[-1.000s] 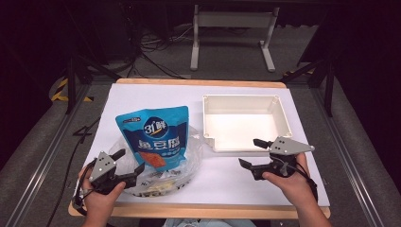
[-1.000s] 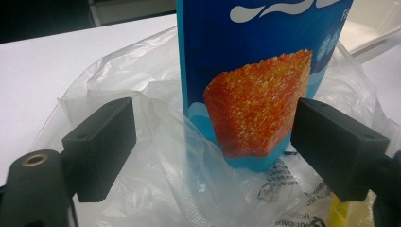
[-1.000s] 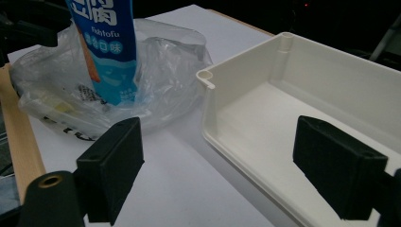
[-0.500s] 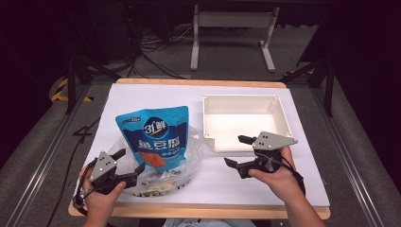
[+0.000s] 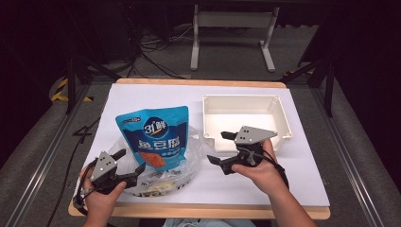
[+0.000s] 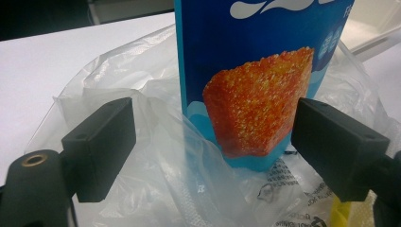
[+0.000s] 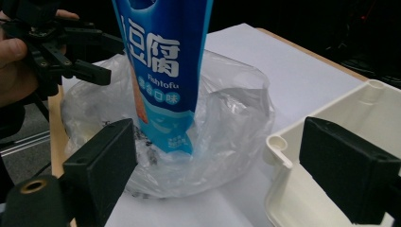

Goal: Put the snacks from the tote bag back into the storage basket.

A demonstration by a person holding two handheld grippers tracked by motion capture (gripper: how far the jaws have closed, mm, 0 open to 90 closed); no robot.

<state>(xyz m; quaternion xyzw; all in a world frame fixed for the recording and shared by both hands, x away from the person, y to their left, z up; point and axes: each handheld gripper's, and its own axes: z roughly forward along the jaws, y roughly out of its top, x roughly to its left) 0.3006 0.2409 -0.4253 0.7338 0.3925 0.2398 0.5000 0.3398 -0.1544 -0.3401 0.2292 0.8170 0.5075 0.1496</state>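
A blue fish-tofu snack pouch (image 5: 156, 135) stands upright inside a crumpled clear plastic bag (image 5: 190, 158) at the front left of the white table. My left gripper (image 5: 131, 161) is open at the bag's front-left side, its jaws wide on either side of the pouch (image 6: 246, 56) and the bag (image 6: 142, 94), gripping nothing. My right gripper (image 5: 217, 147) is open just right of the bag, at the front-left corner of the white tray (image 5: 241, 98). In the right gripper view the pouch (image 7: 161, 61) and bag (image 7: 231, 123) lie ahead between the jaws (image 7: 222, 163), and the tray corner (image 7: 279, 142) sits near the right jaw.
The tray (image 7: 331, 109) is shallow, rectangular and holds nothing, at the table's right middle. My left gripper (image 7: 111, 59) and its hand show beyond the bag in the right gripper view. White tabletop (image 5: 151, 94) lies behind the bag. A wooden edge runs along the front.
My right gripper has moved left along the tray's front, from near its right end to its front-left corner beside the bag. The left gripper, pouch and bag have stayed put.
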